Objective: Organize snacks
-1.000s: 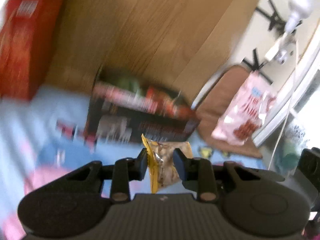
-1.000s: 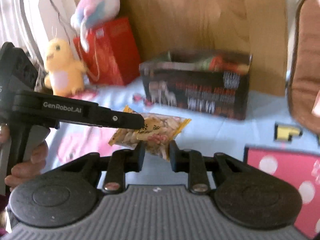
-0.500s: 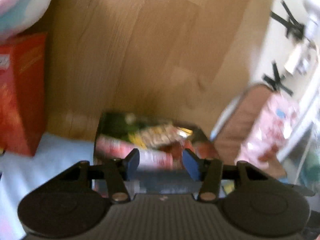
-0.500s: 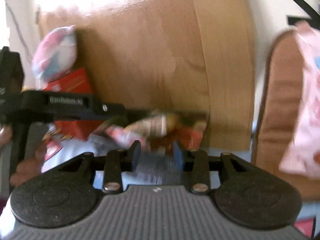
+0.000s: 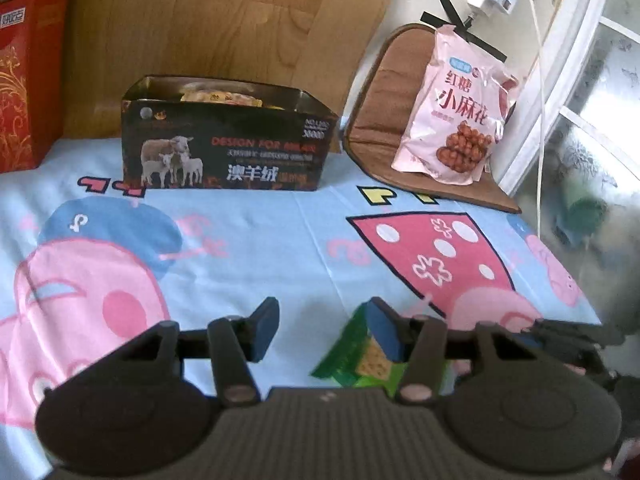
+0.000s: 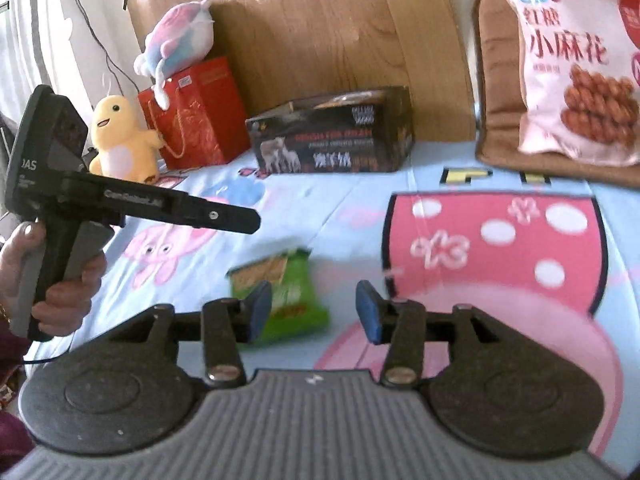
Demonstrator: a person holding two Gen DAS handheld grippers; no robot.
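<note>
I am holding my left tongs [image 5: 322, 330] partly open with nothing between the blue pads; these jaws have just been opening. A small green snack packet [image 5: 356, 354] is lying flat on the cartoon-printed sheet [image 5: 256, 240], just beside and partly behind the right-hand pad of these tongs, so I am seeing only its green edge and a yellowish cracker picture on its face.

My right tongs [image 6: 314, 312] are also standing partly open and gripping nothing, and their jaws have just been opening too. From this side the same green packet [image 6: 280, 292] is showing just ahead of the left-hand pad, which is hiding part of it; it is blurred, with a lighter printed panel near its top edge and a red patch lower down.

Well ahead of both tongs, a black open-topped box [image 5: 226, 140] with sheep printed on its front is standing on the sheet against a wooden board [image 5: 200, 20], and pale and yellow packets are showing over its rim. To the right of the box, a big pink snack bag [image 5: 456, 112] is leaning upright on a brown cushion [image 5: 384, 100].

My left hand [image 6: 52, 280] is gripping the handle of the left tongs, seen at the left of the right-side view.
</note>
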